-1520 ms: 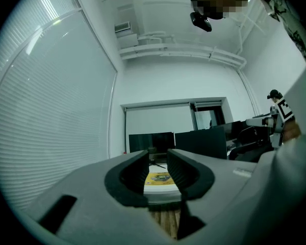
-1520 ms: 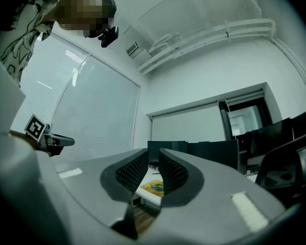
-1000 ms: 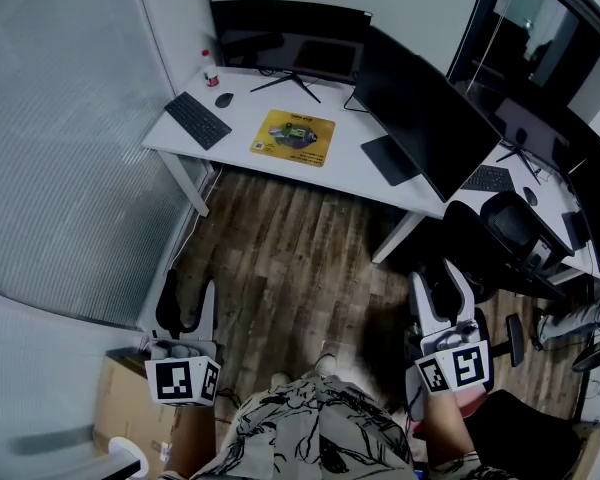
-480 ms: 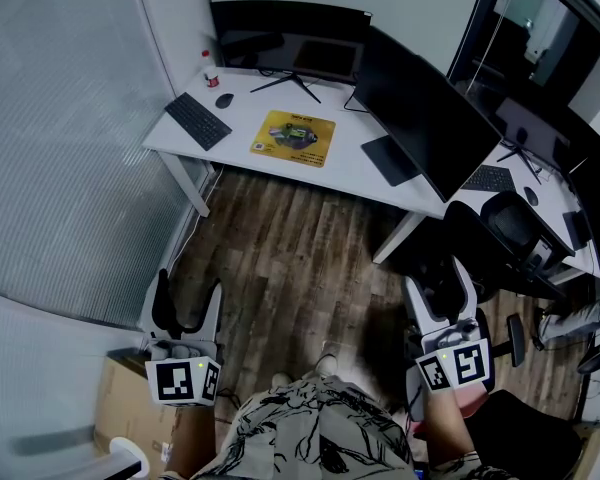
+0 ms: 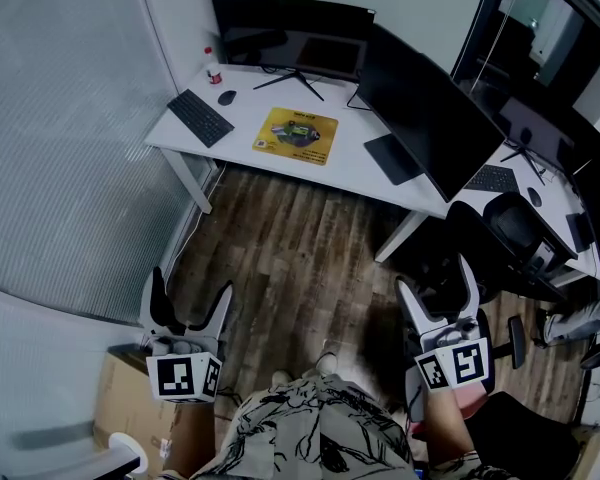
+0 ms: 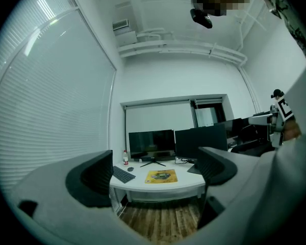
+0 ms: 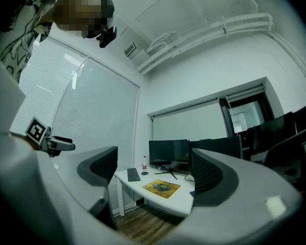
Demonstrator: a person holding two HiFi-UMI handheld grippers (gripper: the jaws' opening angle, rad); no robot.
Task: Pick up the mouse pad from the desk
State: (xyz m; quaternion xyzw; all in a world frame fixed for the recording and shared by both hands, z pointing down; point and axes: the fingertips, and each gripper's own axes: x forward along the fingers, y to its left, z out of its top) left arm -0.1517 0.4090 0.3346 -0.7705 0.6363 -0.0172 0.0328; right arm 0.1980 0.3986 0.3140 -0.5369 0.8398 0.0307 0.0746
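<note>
A yellow mouse pad [image 5: 297, 135] lies flat on the white desk [image 5: 340, 168], far ahead of me across the wooden floor. It also shows small between the jaws in the left gripper view [image 6: 161, 176] and the right gripper view [image 7: 163, 187]. My left gripper [image 5: 189, 300] is held low at the left, well short of the desk. Its jaws have just been opening and stand wide with nothing between them. My right gripper [image 5: 435, 283] hangs at the right, its jaws likewise just opened wide and empty.
A black keyboard [image 5: 199, 118] and a mouse [image 5: 227, 97] lie left of the pad, with a small bottle [image 5: 213, 71] in the corner. Two dark monitors [image 5: 298, 43] stand behind and right. A black office chair [image 5: 515, 230] stands at the right. A cardboard box [image 5: 120, 408] sits by my left.
Both grippers' jaws have spread from nearly closed to wide apart. Neither hand has shifted, and the mouse pad lies where it was.
</note>
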